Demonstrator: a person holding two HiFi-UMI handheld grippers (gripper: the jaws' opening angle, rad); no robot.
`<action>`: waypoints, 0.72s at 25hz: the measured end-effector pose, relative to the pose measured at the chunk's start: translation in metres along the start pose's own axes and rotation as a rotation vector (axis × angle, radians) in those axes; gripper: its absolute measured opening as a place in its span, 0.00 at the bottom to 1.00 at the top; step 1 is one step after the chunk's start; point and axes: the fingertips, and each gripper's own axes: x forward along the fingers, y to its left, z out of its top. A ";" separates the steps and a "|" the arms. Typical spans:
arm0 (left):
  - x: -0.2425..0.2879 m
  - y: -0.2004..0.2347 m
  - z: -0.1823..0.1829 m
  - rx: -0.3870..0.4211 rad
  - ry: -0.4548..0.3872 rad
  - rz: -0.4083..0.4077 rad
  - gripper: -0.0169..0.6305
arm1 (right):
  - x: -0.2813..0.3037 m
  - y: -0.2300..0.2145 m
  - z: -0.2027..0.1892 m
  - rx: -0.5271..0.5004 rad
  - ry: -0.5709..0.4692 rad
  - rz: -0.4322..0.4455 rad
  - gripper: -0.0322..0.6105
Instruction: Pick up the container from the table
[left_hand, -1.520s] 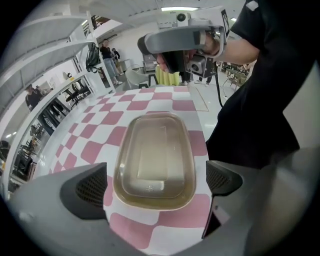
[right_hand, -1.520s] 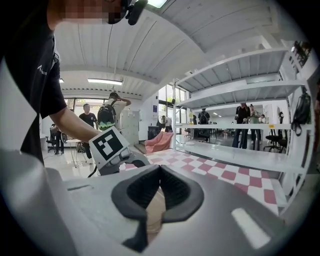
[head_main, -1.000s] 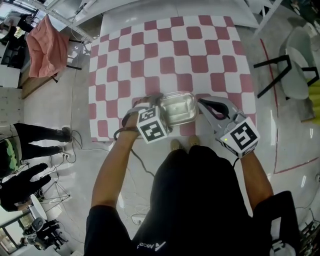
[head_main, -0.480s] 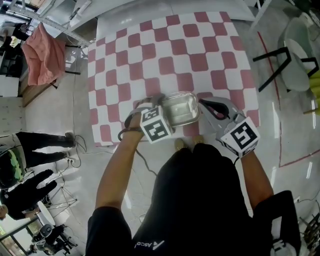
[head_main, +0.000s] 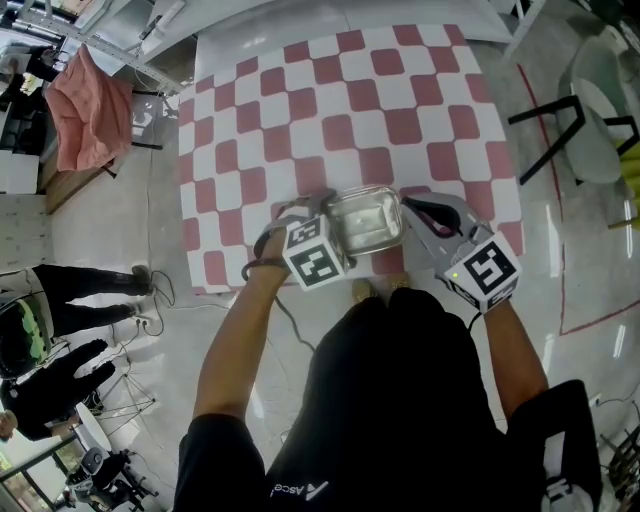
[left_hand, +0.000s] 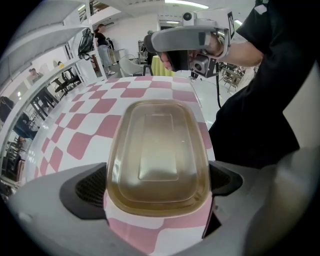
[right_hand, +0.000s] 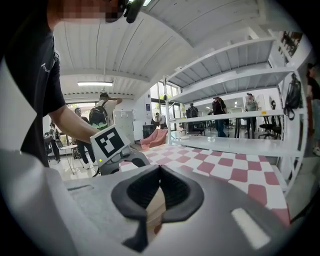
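1. Head view: the left gripper (head_main: 325, 228) is seen clamped around the left end of the container (head_main: 362, 218), which lies at the near edge of the table (head_main: 330, 100). Whether it has been raised off the cloth cannot be told. The right gripper (head_main: 410, 208) is placed just beside the container's right end. Counted here: 1 container, 2 grippers, 1 table.
2. Left gripper view: the 2 pads (left_hand: 90, 187) are pressed against the container's sides, at that 1 end only. With the far end unsupported, the container could be tipped or twisted out of the pads when lifted. Its smooth, thin walls could also be squeezed inward and let slip. 1 container is counted between the jaws.
3. Right gripper view: the jaws are shown meeting at their tips, with nothing clamped. The container could be knocked if this gripper were brought closer.
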 end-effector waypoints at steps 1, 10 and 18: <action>0.000 0.000 0.000 0.000 0.004 0.001 0.95 | 0.000 0.000 -0.002 0.002 0.008 -0.001 0.05; -0.002 0.000 0.000 0.009 0.001 0.034 0.95 | -0.002 -0.006 -0.011 0.018 0.029 -0.021 0.05; -0.008 -0.003 -0.004 0.015 -0.010 0.050 0.95 | -0.001 -0.008 -0.026 0.074 0.082 -0.034 0.05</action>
